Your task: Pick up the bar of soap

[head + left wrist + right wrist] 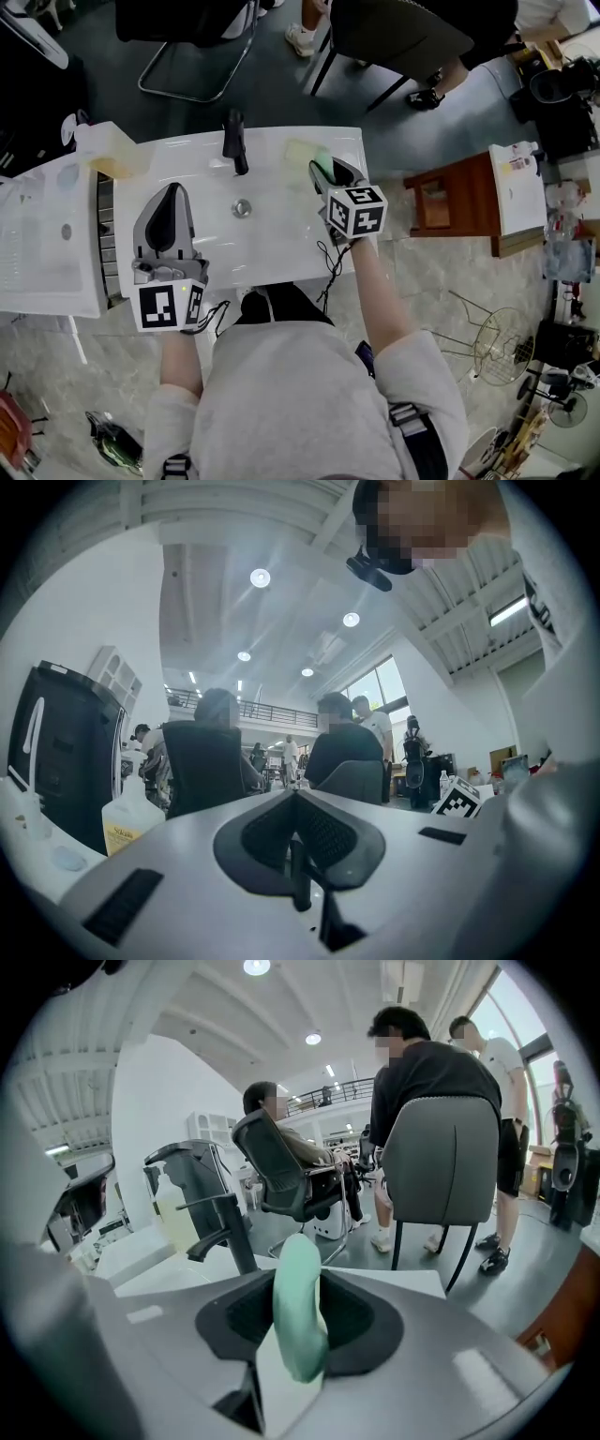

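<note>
In the right gripper [298, 1340], clamped edge-on between both jaws: the pale green bar of soap [300, 1288], rounded end poking past the tips; probably light and stiff but slick, likely to squirt out under a hard squeeze; best pinched across the flat faces near the middle; just below, white bench [281, 239]; ahead and leftward, black tap [234, 141]; further left, left gripper [169, 211], pinched together on nothing.

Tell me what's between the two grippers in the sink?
In the head view, the round drain sits in the white sink between the left gripper and the right gripper, whose jaws hold the green soap.
</note>
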`<state>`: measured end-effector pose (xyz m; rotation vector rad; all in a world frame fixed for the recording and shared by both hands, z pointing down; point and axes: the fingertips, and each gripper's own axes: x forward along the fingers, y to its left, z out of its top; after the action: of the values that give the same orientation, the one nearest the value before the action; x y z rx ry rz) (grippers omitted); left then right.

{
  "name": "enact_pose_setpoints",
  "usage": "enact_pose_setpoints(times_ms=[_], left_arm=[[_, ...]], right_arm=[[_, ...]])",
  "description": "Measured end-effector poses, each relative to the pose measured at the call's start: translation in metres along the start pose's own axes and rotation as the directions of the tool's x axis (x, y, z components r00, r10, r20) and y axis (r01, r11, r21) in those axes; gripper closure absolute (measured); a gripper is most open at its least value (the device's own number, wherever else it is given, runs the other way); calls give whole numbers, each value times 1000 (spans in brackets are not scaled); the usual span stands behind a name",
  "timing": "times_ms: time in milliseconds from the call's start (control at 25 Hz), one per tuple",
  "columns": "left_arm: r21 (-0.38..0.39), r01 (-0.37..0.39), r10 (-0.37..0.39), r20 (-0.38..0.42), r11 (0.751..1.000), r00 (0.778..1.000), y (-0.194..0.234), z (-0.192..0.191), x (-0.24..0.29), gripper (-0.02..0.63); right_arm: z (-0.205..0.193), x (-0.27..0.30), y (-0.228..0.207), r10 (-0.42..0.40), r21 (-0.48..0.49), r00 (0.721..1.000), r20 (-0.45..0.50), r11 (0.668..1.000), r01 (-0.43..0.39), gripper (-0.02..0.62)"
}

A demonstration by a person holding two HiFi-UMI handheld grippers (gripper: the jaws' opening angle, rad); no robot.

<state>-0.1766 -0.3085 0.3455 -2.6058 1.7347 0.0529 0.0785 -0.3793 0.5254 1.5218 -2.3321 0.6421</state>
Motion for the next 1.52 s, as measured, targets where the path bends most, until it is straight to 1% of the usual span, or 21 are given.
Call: enact_pose_setpoints(times_ms=[200, 360, 600, 880, 1080, 1200, 1360, 1520], left_arm=[[14, 39, -39, 4, 999, 999, -11, 8, -15, 598], [28, 74, -74, 13, 997, 997, -20, 12, -28, 598], [35, 108, -109, 28, 994, 994, -32, 19, -47, 598], [43, 121, -123, 47, 992, 991, -47, 30, -58, 598], [55, 103, -106, 64, 993, 992, -60, 39, -64, 598], [61, 82, -87, 75, 995, 993, -70, 44, -70, 598], [72, 46, -52, 85, 996, 995, -87, 52, -81, 598], [77, 9, -16, 93, 997, 996, -104, 58, -96, 598]], right_arm=[[5, -34, 21, -11, 10, 997, 77, 1000, 10, 457], [8, -61, 39, -24, 3, 989, 149, 1000, 24, 457], [18, -101, 63, -29, 6, 968, 248, 1000, 29, 457], [38, -143, 83, -16, -60, 938, 348, 997, 39, 458], [49, -166, 88, -1, -76, 917, 398, 997, 34, 459], [55, -182, 90, 24, -87, 909, 417, 996, 14, 459], [64, -207, 92, 54, -136, 897, 438, 991, 7, 459], [69, -231, 94, 83, -163, 885, 458, 987, -8, 459]])
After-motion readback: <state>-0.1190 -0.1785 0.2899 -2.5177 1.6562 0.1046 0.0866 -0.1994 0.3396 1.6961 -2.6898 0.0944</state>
